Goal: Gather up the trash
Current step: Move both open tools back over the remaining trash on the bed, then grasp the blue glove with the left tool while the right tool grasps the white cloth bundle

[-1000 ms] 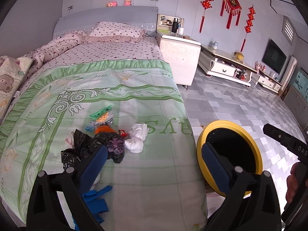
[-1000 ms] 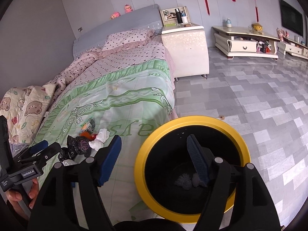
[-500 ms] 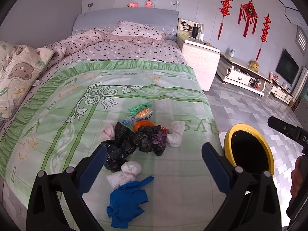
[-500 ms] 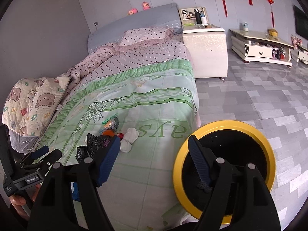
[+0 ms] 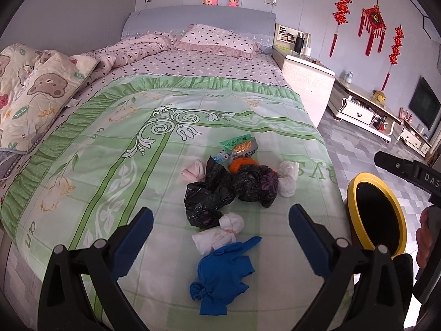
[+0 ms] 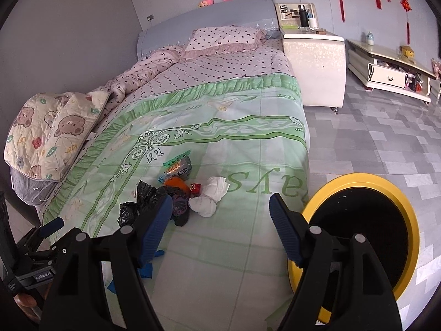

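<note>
A heap of trash lies on the green bedspread (image 5: 115, 149): a blue glove (image 5: 220, 273), white tissue wads (image 5: 217, 234), black plastic bags (image 5: 220, 190), an orange piece (image 5: 242, 164) and a green snack packet (image 5: 239, 146). My left gripper (image 5: 220, 234) is open and empty, hovering over the glove and tissues. My right gripper (image 6: 220, 226) is open and empty, above the bed's right edge, with a white tissue wad (image 6: 212, 195) and black bags (image 6: 154, 195) just beyond. A yellow-rimmed black bin (image 6: 366, 237) stands on the floor beside the bed; it also shows in the left wrist view (image 5: 377, 215).
A folded bear-print quilt (image 5: 33, 88) and a polka-dot pillow (image 5: 217, 41) lie at the far part of the bed. A white nightstand (image 6: 314, 63) and a low TV cabinet (image 6: 391, 69) stand to the right on the grey tiled floor (image 6: 372, 138).
Both grippers have swung left and back from the bin toward the bed. The trash heap now sits centred before the left gripper. Both stay open and empty.
</note>
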Demonstrator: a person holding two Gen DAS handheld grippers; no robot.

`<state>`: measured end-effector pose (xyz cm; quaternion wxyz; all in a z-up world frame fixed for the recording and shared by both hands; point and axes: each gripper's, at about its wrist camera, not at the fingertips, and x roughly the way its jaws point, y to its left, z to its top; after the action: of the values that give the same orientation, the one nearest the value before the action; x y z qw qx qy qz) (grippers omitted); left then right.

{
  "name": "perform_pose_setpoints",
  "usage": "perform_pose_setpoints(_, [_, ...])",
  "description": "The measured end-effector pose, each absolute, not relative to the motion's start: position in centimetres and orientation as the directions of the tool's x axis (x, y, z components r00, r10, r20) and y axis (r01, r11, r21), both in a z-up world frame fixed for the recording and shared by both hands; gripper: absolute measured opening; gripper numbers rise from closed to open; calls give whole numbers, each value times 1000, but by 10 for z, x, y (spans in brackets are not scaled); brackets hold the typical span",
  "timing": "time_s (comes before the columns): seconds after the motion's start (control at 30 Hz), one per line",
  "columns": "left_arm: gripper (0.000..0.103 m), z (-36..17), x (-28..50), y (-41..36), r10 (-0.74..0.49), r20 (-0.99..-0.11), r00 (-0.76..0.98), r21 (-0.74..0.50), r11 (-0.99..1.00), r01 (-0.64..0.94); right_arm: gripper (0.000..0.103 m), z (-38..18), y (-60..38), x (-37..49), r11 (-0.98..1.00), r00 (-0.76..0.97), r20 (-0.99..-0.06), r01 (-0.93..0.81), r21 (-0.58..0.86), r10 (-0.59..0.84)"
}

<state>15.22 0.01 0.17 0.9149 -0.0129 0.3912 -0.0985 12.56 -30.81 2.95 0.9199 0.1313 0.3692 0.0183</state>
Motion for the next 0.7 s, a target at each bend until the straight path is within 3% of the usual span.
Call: perform_pose_setpoints(0.7, [95, -61, 142, 11, -182, -794, 580, -102, 981, 168, 68, -43, -272, 215, 966, 618, -775, 94, 240, 132])
